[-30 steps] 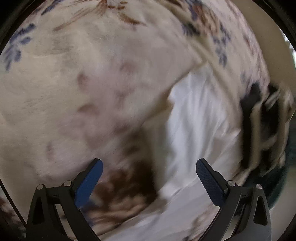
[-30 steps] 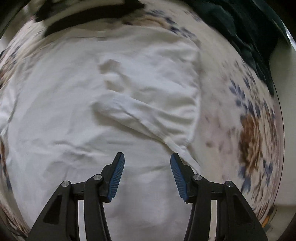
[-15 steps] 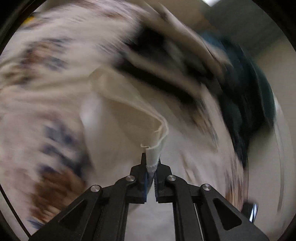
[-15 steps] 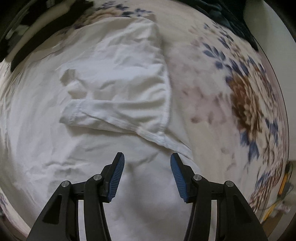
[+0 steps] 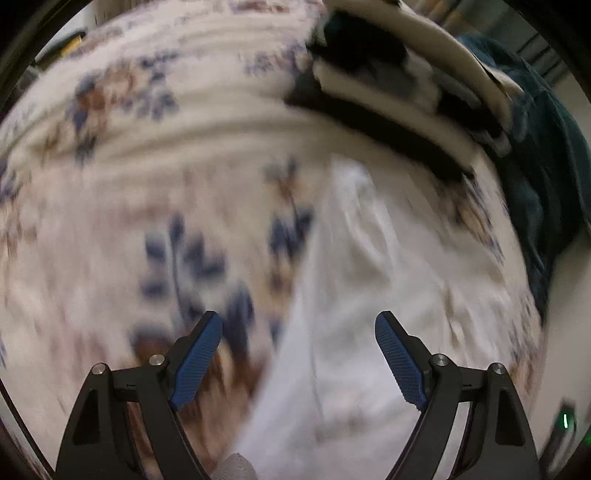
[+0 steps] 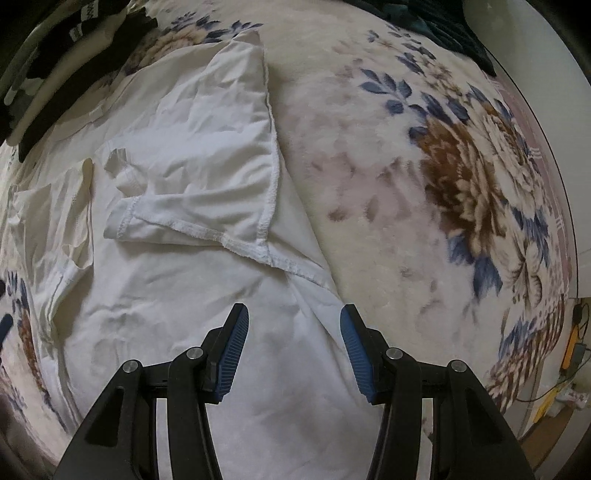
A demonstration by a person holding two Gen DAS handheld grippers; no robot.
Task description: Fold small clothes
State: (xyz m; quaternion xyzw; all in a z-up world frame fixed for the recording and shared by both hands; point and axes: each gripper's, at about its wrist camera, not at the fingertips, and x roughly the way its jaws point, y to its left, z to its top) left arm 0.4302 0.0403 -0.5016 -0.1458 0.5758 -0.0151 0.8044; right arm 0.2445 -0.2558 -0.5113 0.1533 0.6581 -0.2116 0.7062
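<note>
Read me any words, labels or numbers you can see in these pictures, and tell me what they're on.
No text can be read.
White marks on the black garment in the right wrist view: too small and bent to read.
White shirt, floral blanket: no print or label shows.
Left wrist view: too blurred to read anything.

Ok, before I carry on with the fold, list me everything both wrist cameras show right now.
white garment: one, white, spread on the blanket, right sleeve folded in over the body.
floral blanket: one, cream with blue and brown flowers, under everything.
black and cream clothes: a stack, count unclear, beyond the garment.
dark teal cloth: one, at the blanket's far edge.
orange and yellow items with cables: small, beside the blanket, too small to identify.
left gripper: black with blue pads, jaws opening, nothing between them, above the garment's edge.
right gripper: black with blue pads, open, above the garment.
</note>
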